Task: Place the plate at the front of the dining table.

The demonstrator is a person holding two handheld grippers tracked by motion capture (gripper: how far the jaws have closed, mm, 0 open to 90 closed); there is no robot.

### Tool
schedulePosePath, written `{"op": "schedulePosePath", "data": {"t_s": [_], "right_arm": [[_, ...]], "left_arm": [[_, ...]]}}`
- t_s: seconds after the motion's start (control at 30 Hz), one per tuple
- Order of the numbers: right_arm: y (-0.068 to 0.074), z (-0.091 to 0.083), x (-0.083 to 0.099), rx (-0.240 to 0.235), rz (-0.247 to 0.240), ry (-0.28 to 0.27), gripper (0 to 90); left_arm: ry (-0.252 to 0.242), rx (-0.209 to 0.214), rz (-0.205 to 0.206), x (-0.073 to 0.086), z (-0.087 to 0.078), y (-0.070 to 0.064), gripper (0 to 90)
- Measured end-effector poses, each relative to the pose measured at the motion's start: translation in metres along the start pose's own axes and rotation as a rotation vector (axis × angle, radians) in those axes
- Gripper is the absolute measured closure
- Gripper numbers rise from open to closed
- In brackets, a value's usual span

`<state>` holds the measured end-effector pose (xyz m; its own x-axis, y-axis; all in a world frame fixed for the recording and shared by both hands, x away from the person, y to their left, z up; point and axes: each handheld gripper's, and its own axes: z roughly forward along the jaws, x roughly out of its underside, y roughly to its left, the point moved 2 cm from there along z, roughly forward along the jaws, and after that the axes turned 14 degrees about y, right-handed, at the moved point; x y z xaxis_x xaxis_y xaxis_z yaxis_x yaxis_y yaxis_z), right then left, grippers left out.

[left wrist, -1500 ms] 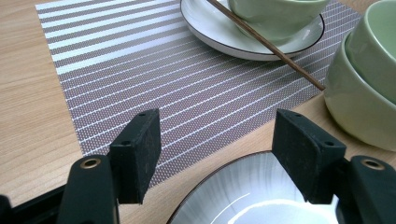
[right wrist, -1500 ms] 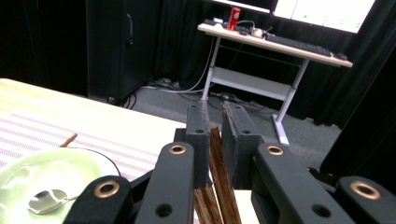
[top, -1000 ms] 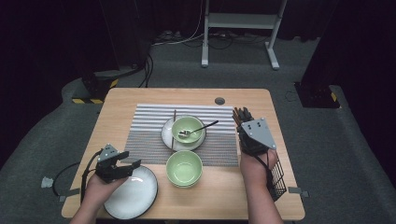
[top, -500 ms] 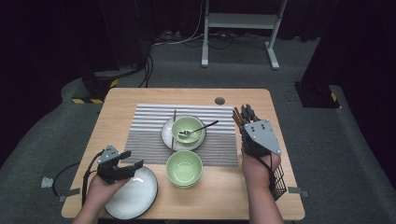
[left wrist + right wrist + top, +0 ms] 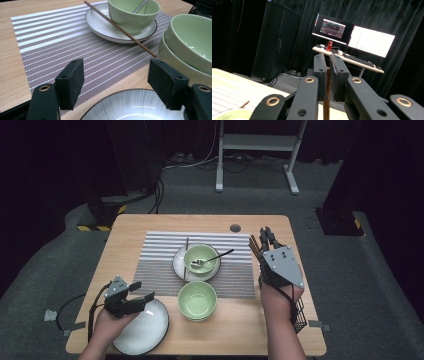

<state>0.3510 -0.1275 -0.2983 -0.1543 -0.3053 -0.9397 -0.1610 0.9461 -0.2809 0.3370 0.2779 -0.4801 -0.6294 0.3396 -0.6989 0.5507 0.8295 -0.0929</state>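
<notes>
A white plate (image 5: 142, 332) at the table's 7 o'clock corner is straddled by the wide-open, empty left gripper (image 5: 117, 82), while a thin brown chopstick (image 5: 327, 100) is pinched in the nearly closed right gripper (image 5: 327, 72) over at 3 o'clock

I see a light wooden table (image 5: 145, 222) carrying a placemat (image 5: 160, 255) striped grey and white. The bowls (image 5: 197, 299) are pale green. The plate (image 5: 142, 335) under my left gripper (image 5: 134, 297) is white with a dark rim. Both grippers are black; my right gripper (image 5: 327, 65) pinches a brown chopstick (image 5: 327, 100).
</notes>
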Motion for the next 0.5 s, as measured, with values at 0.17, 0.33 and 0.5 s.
{"op": "schedulePosePath", "data": {"t_s": [0.17, 0.33, 0.5], "right_arm": [[-0.001, -0.005, -0.007, 0.007, -0.005, -0.021, 84.2], [0.000, -0.009, -0.013, 0.002, -0.007, -0.040, 84.3], [0.002, -0.015, -0.018, 0.002, -0.015, -0.062, 84.3]], "left_arm": [[0.002, 0.000, 0.002, 0.000, 0.001, 0.000, 29.6], [0.001, 0.004, -0.006, 0.001, 0.001, 0.001, 29.6], [0.004, 0.004, -0.005, 0.002, 0.002, 0.001, 29.7]]}}
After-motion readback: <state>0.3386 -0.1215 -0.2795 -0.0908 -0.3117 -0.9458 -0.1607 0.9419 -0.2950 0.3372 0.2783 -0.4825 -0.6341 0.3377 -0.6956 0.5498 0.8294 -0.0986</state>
